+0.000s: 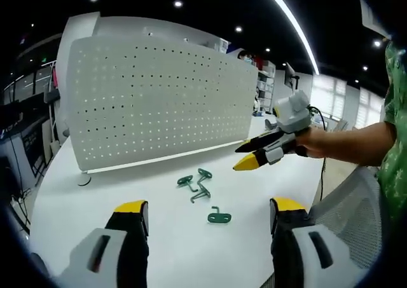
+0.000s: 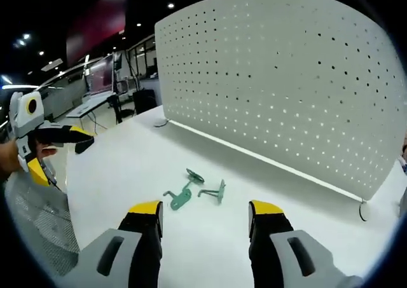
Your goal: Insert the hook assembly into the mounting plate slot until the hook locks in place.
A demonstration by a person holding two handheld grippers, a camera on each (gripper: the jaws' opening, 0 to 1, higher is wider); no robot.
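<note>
Several green metal hooks (image 1: 201,195) lie loose on the white table, one of them (image 1: 219,217) nearest my left gripper (image 1: 210,205), whose jaws stand wide open and empty above the table. Behind the hooks a white perforated mounting plate (image 1: 159,103) stands upright. A hand holds my right gripper (image 1: 240,157) in the air at the right, above the table and apart from the hooks. In the right gripper view the hooks (image 2: 180,198) lie just ahead of my open, empty right gripper (image 2: 206,208), with the plate (image 2: 286,78) beyond. My left gripper (image 2: 60,157) hovers at the left.
The white table (image 1: 95,192) has a rounded front edge. A grey mesh chair back (image 1: 356,218) stands at the table's near side, also seen as mesh (image 2: 38,218). A person's forearm (image 1: 356,142) reaches in. The plate rests on a small round foot (image 2: 364,210).
</note>
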